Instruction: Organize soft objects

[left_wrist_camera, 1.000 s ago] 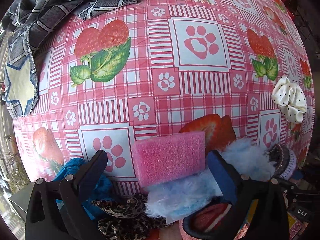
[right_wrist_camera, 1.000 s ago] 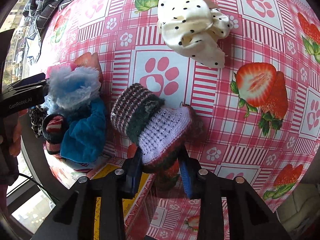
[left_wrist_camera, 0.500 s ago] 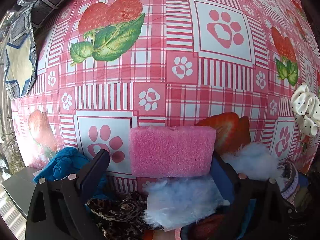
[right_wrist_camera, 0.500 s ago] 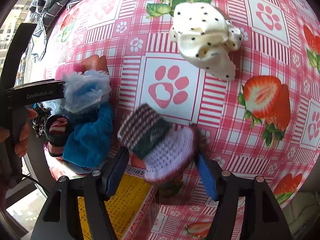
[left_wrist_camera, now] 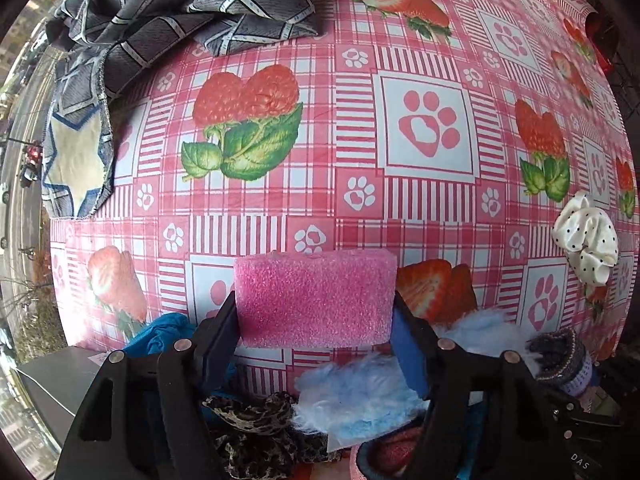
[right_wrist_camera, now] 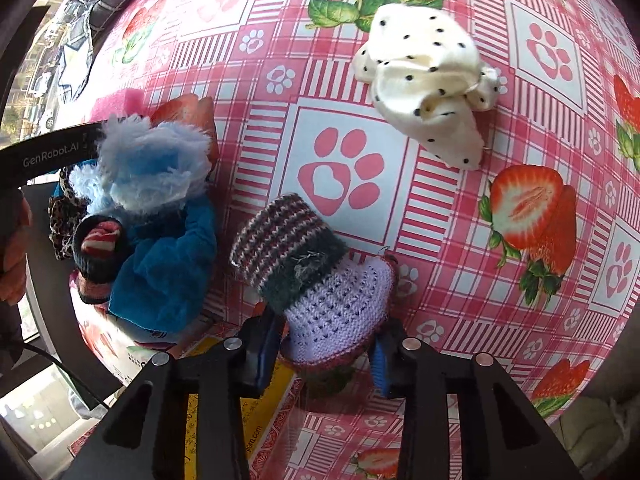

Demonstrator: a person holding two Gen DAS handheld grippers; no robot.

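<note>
My left gripper is shut on a pink sponge block, held above the table edge. Below it lie a pale blue fluffy piece, a leopard-print scrunchie and a teal cloth. My right gripper is shut on a knitted sock with a lilac foot and striped cuff. In the right wrist view the pile to the left holds the fluffy piece, the teal cloth and a dark sock with a red-striped roll. A cream polka-dot scrunchie lies farther out on the table.
A pink strawberry-and-paw tablecloth covers the table. A grey patterned cloth lies bunched at the far left corner. The polka-dot scrunchie also shows at the right edge in the left wrist view. A printed box sits under the pile.
The left gripper has closed on the pink sponge and lifted it. The right gripper opened for a moment around the knitted sock, then closed on it again.
</note>
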